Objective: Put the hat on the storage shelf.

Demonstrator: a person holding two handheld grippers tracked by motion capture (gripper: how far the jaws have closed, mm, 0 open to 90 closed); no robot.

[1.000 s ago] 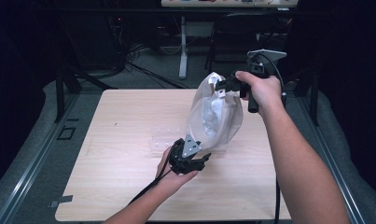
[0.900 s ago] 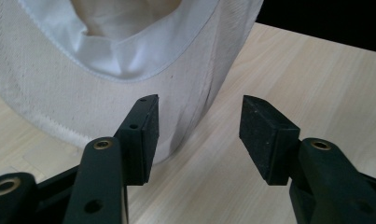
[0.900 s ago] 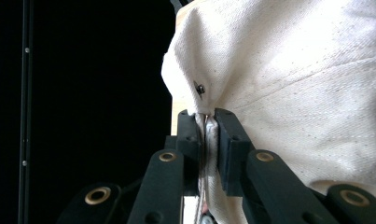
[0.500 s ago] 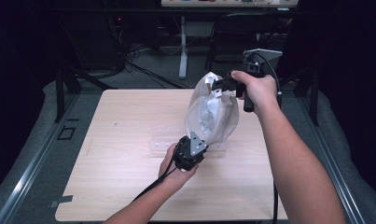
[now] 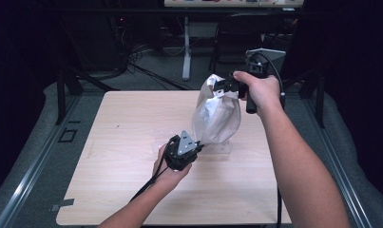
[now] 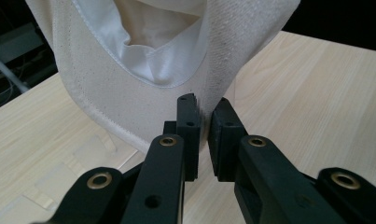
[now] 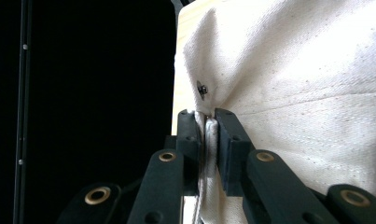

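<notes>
While right gripper (image 5: 221, 88) pinches top, bag (image 5: 216, 118) hangs; left gripper (image 5: 198, 146) clamps bottom.

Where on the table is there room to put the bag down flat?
The left half of the table is bare wood, from its left edge to the left gripper. The near strip between the two forearms is free too. It is crowded right of middle, where the cloth bag hangs over clear plastic pieces.

Bag (image 5: 216, 116) above table (image 5: 118, 142)

A light wooden table (image 5: 108, 156) carries a clear flat plastic piece (image 5: 221, 147) lying directly on it.
</notes>
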